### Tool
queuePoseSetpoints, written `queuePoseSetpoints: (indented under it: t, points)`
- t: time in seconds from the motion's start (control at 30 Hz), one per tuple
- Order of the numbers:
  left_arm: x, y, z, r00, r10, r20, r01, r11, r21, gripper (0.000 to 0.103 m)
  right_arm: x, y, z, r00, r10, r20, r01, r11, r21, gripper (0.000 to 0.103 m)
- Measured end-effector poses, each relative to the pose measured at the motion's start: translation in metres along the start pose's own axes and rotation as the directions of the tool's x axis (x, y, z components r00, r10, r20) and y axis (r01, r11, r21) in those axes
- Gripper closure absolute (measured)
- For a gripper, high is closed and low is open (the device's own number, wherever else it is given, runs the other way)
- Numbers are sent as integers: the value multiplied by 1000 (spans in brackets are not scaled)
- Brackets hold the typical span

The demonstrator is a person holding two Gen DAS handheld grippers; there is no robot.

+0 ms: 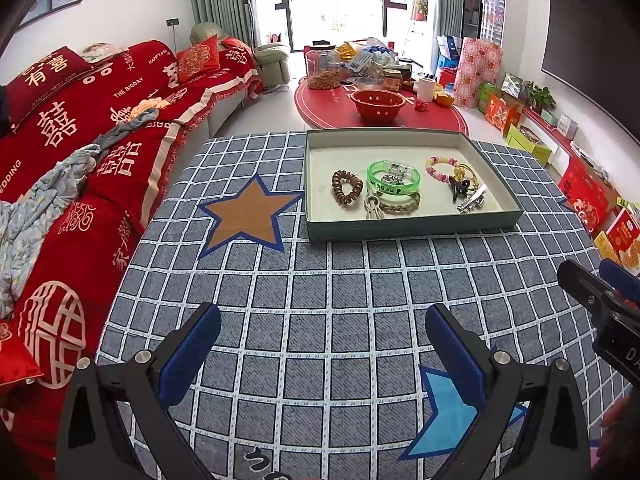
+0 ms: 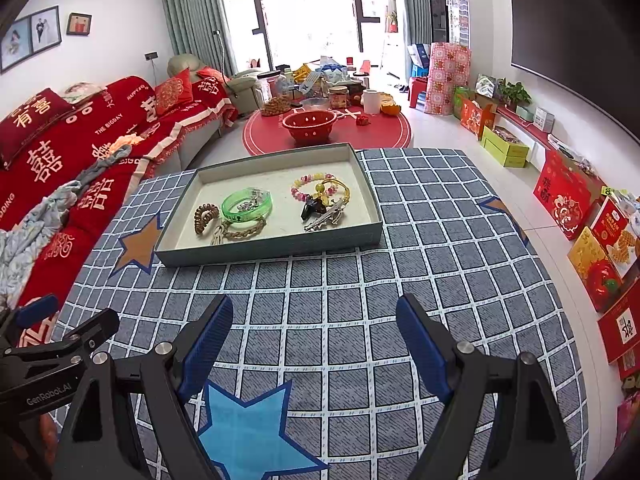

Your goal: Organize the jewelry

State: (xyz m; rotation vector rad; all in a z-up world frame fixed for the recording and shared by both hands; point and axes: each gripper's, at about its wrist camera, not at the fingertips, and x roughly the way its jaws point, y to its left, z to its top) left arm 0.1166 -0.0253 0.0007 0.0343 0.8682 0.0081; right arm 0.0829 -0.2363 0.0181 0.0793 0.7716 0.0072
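Both grippers hover over the checked cloth (image 1: 320, 280), near its front edge and well short of the tray (image 1: 412, 226). The left gripper (image 1: 322, 340) is spread wide and empty; so is the right gripper (image 2: 314, 332). The jewelry lies in the tray: a brown coil tie (image 1: 346, 188), a green bangle (image 1: 393, 178) (a small clear piece sits inside it), a braided band (image 1: 400, 204), a bead bracelet (image 1: 440, 166) and a silver clip (image 1: 473, 200).

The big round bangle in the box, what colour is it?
The translucent plastic bangle is bright green, clearest in the left wrist view.
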Motion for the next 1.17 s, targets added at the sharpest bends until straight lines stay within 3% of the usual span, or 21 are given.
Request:
queuePoseSetpoints:
  t: [1.17]
  points:
    - [0, 0, -3, 1000, -18, -8, 18, 1000, 10, 0, 2, 8, -5, 1000, -1, -9, 2, 1000, 9, 17]
